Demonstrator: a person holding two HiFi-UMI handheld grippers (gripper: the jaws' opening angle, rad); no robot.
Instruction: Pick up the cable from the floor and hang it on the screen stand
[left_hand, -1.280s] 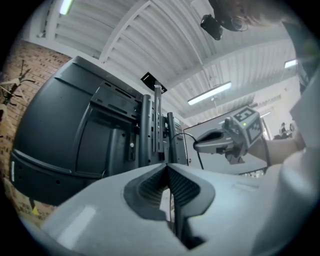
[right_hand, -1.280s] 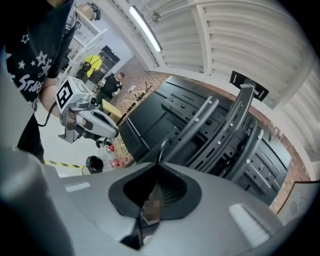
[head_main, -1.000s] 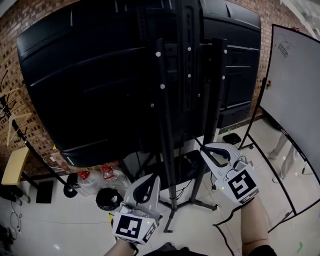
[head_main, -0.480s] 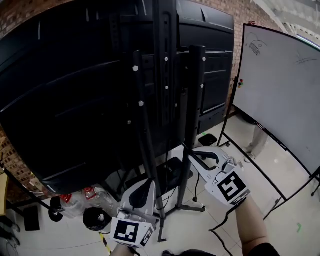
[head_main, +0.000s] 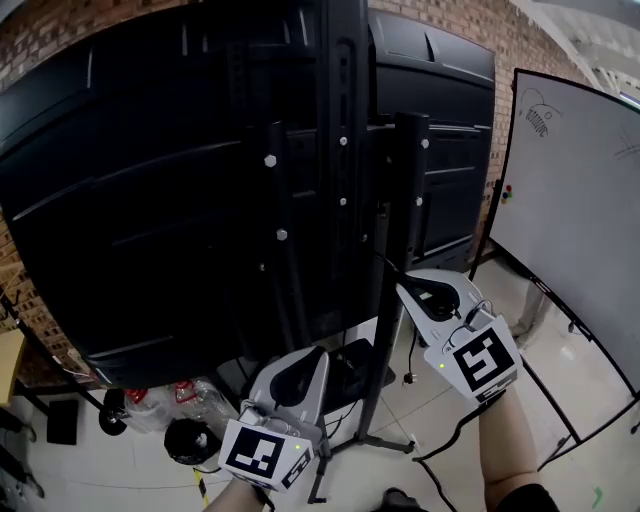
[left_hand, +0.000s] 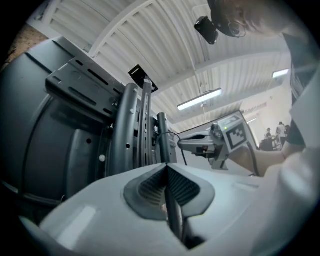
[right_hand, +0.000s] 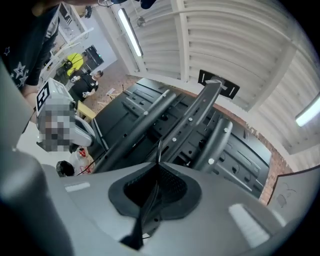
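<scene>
In the head view a thin black cable (head_main: 412, 345) runs from the right post of the black screen stand (head_main: 398, 215) to my right gripper (head_main: 402, 284), then hangs down to a plug end above the floor. That gripper sits just right of the post, shut on the cable. In the right gripper view the cable (right_hand: 159, 149) sticks out past the closed tips of the right gripper (right_hand: 159, 164), toward the stand's rails (right_hand: 200, 112). My left gripper (head_main: 300, 368) is lower, at the foot of the stand, shut with nothing seen in it. Its tips (left_hand: 166, 166) meet in the left gripper view.
The big black back of the screen (head_main: 150, 200) fills the left and middle. A whiteboard on a frame (head_main: 570, 220) stands close at the right. Plastic bottles (head_main: 190, 392) and a round black object (head_main: 186, 440) lie on the white tiled floor near the stand's base (head_main: 352, 362).
My right gripper has risen with the cable and moved closer to the right post. The left gripper has barely moved. The head view has shifted.
</scene>
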